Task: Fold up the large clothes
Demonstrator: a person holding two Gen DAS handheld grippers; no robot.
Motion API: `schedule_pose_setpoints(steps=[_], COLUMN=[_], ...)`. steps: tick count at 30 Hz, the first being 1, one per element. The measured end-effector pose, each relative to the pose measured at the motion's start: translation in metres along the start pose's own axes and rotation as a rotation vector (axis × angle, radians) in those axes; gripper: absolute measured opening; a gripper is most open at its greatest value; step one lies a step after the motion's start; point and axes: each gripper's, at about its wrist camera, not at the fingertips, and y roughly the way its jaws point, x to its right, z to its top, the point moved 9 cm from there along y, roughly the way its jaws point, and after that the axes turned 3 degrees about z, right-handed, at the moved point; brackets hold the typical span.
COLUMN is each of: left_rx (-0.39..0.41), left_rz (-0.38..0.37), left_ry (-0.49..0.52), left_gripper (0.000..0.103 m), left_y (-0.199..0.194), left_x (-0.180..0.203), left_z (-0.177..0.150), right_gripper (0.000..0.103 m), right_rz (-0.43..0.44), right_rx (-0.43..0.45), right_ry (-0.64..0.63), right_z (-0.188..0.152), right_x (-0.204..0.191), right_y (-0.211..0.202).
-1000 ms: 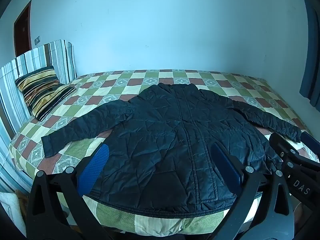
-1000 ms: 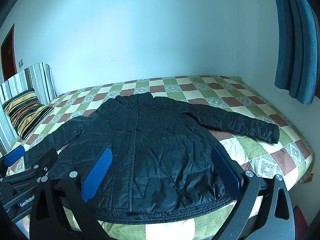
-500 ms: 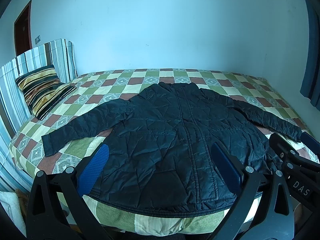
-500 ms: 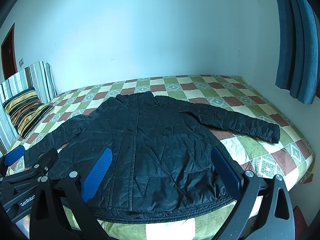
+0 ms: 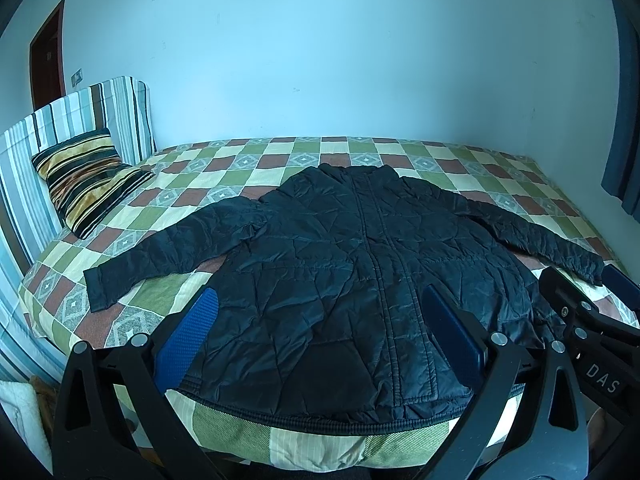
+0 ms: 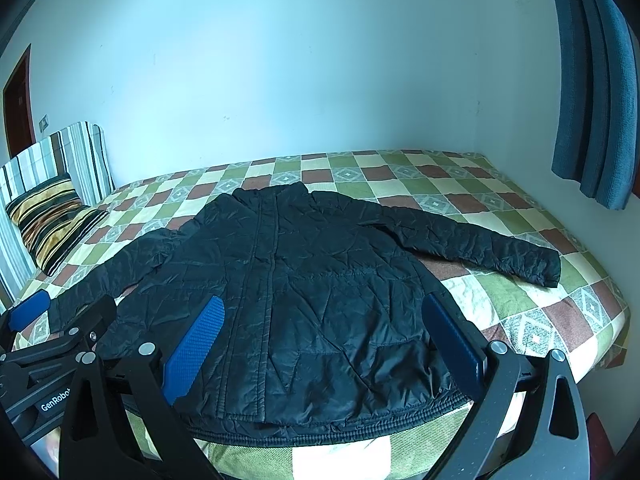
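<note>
— Anything moved in the last second?

— Barely. Both grippers have drifted a touch; the jacket (image 5: 352, 280) hasn't stirred. It lies flat and face up on the checked bedspread (image 5: 360, 156), sleeves spread to either side, hem at the near edge of the bed.

— And the jaws?

— The left gripper (image 5: 320, 336) and the right gripper (image 6: 324, 340) both stand wide, holding nothing, hovering short of the hem.

— How will it handle?

— Quilted, puffy, shiny shell: light, I'd say, soft, and probably slippery, so it may spring back from a fold. I'd pinch a cuff, the left sleeve (image 5: 160, 256) or the right sleeve (image 6: 500, 248), where it's thin enough to bite.

— The striped pillow (image 5: 84, 184)?

— Well apart, by the headboard.
</note>
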Motion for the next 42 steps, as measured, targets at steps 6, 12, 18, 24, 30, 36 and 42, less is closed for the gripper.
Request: schedule_pose_setpoints(steps=[6,12,18,24,30,36,42], left_rx=[-0.003,-0.003,-0.006,-0.015,-0.051,-0.126,-0.213], left_rz=[-0.001,0.001,-0.001,0.000,-0.003,0.017,0.151], left_ry=[0.000,0.000,0.000,0.002,0.014,-0.006,-0.050], left_gripper=[0.101,0.101,0.101,0.101,0.101,0.101,0.101], left_y=[0.001,0.001,0.001,0.005,0.023,0.068,0.132], left_x=[-0.002,-0.002,-0.003,-0.003,0.002,-0.009,-0.056], left_z=[-0.001,-0.001,-0.002,-0.005,-0.006,-0.011,-0.018], right_gripper=[0.098,0.098,0.098,0.098,0.098,0.098,0.098], right_rz=[0.004,0.004,0.003,0.008,0.036,0.063,-0.009], right_rx=[-0.003,-0.004,-0.003,-0.012,-0.052,-0.094,-0.085], right_ry=[0.002,0.001,0.002,0.006,0.029,0.129,0.328], right_z=[0.000,-0.001,-0.001,-0.004,-0.009,-0.012,-0.006], right_x=[0.000,0.000,0.000,0.001,0.005,0.038,0.135], right_y=[0.000,0.000,0.000,0.005,0.024,0.057,0.088])
